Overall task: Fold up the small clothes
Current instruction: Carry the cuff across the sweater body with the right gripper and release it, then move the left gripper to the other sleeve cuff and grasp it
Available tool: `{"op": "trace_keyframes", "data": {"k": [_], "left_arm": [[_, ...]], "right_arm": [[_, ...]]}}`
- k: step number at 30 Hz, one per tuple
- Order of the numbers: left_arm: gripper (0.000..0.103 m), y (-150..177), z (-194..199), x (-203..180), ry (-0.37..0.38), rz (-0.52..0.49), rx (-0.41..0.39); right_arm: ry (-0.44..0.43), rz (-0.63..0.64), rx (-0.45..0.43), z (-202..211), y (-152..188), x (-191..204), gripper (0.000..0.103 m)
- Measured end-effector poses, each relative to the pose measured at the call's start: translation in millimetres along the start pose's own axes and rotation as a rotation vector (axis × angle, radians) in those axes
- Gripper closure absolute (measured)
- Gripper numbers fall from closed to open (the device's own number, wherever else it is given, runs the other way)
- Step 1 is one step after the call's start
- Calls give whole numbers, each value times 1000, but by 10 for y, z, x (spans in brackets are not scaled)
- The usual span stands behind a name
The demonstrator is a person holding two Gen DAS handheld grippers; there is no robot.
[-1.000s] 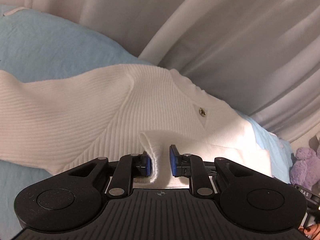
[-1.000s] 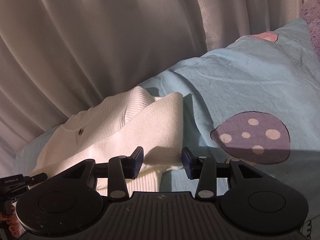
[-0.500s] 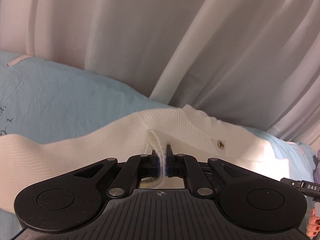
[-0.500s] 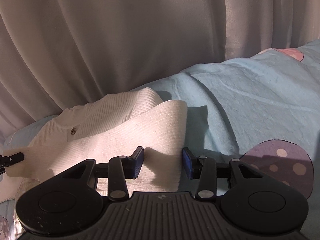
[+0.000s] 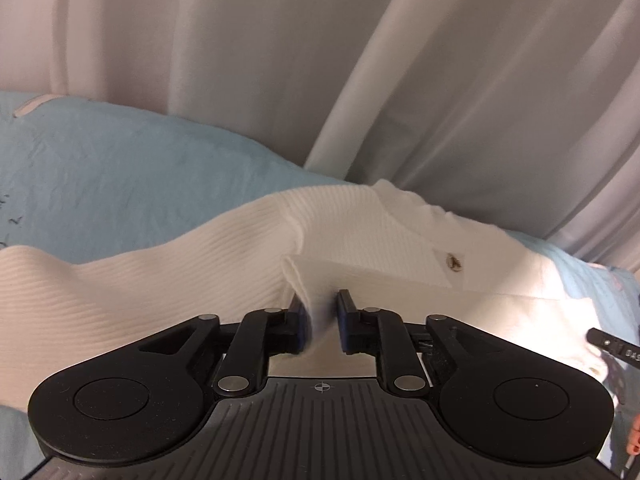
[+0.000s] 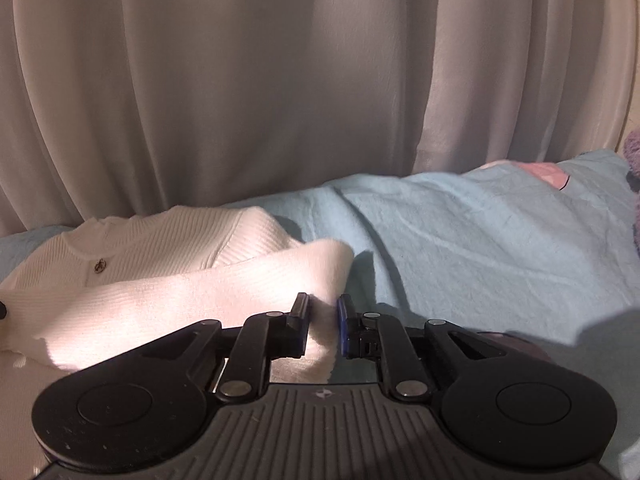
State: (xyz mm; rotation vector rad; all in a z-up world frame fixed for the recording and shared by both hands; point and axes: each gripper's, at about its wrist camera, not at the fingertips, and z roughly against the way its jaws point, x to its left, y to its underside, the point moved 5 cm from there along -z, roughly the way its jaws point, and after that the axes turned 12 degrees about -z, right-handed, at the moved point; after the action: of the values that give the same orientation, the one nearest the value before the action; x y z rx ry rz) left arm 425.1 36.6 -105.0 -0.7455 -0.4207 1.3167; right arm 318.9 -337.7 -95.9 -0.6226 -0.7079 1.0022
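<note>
My left gripper [image 5: 320, 320], clamped a moment ago, is opening around the white sweater [image 5: 160, 272] fold. My right gripper [image 6: 323, 322], earlier wide, is closing on the sleeve [image 6: 320, 264], seemingly pinching it.

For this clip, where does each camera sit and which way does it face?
Left wrist: on the left gripper, looking forward and down at the white sweater on the blue sheet; jaws opening, fabric between them; a fingertip at the right edge.
Right wrist: on the right gripper, facing the sweater's other side; jaws closing around a fold.
Shared: sweater, its small button, sheet, curtain.
</note>
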Motion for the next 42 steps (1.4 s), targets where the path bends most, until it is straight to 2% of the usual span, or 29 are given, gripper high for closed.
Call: {"op": "trace_keyframes", "data": {"k": [2, 4, 7, 10, 11, 12, 14, 16, 17, 19, 21, 26, 30, 38, 41, 42], "left_arm": [[78, -5, 92, 50, -53, 12, -28], [77, -13, 182, -22, -61, 2, -71], [70, -4, 151, -344, 22, -59, -88], [67, 60, -32, -645, 86, -113, -41], [67, 94, -98, -674, 82, -116, -26], [72, 116, -130, -669, 66, -118, -29], [74, 129, -115, -636, 50, -133, -51], [74, 126, -89, -539, 56, -106, -47], [74, 132, -98, -488, 58, -90, -45], [75, 134, -84, -411, 69, -51, -48], [75, 143, -67, -350, 90, -10, -49], [75, 127, -47, -294, 88, 7, -44], [75, 138, -16, -198, 113, 64, -46], [75, 168, 78, 115, 53, 126, -49], [75, 199, 164, 234, 65, 163, -55], [72, 214, 218, 290, 59, 182, -55]], "right_arm": [[-6, 14, -69, 138, -37, 38, 87], [-84, 39, -64, 195, -10, 175, 87], [-192, 109, -4, 158, 150, 566, 87], [-241, 198, 42, 84, 346, 897, 87], [-215, 232, 54, 29, 405, 933, 87], [-171, 248, 60, -15, 435, 908, 87], [-133, 252, 15, -18, 409, 721, 87], [-93, 243, -9, 0, 347, 506, 88], [-62, 231, -10, -7, 306, 386, 82], [-56, 205, -7, 0, 249, 290, 81], [1, 228, -13, -17, 240, 286, 81], [23, 256, -26, 14, 313, 338, 82], [29, 268, -23, 32, 331, 323, 82], [58, 302, -11, 42, 346, 385, 82], [80, 288, -3, 91, 337, 388, 82], [84, 271, 1, 148, 333, 385, 82]]}}
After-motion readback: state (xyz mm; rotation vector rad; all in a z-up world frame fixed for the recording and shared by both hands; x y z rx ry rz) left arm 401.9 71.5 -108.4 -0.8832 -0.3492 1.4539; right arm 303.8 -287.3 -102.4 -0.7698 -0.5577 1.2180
